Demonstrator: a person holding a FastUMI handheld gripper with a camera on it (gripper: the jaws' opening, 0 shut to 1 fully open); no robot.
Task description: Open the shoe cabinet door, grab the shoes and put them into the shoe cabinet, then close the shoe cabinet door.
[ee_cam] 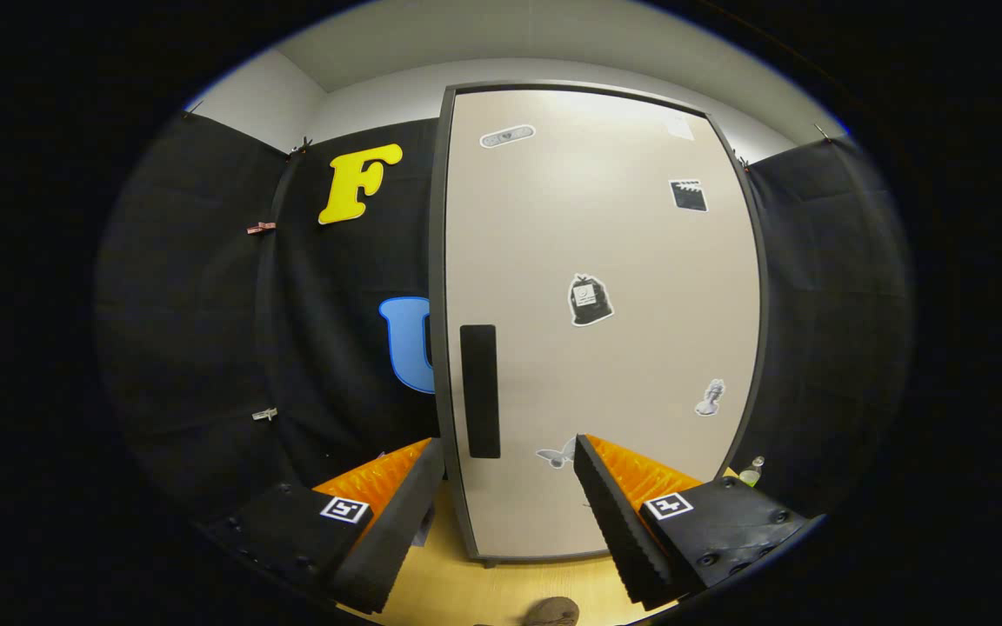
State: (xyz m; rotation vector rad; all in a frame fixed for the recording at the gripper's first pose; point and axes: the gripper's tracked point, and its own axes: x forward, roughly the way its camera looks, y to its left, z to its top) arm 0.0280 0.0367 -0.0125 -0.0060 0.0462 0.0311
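The tool point(510, 487) is held with its fingers spread wide and nothing between them, and it is pointed squarely at the shoe cabinet door point(605, 330), which is shut. To the left of the cabinet the booth's black cloth wall point(205, 348) is seen, with a few small clips pinned to it. Next comes the door's left edge, where a dark, narrow handle point(479, 391) is set upright, its long axis running vertically, along the door's height. This handle lies just ahead of and above the tool's left fingertip point(427, 456), closer to that finger than to the right one, so the opening move is judged to call for a small lift and a shift leftward before the fingers are closed across the handle's short width (hinges are presumably on the far right edge, though none can be made out). The door itself is a pale beige panel in a dark frame, dotted with several small stickers point(590, 300). Further right, beside the cabinet's foot, a small bottle point(751, 472) stands on the pale wooden floor point(484, 591). A brownish object, possibly a shoe point(553, 611), is glimpsed on the floor below the fingers.
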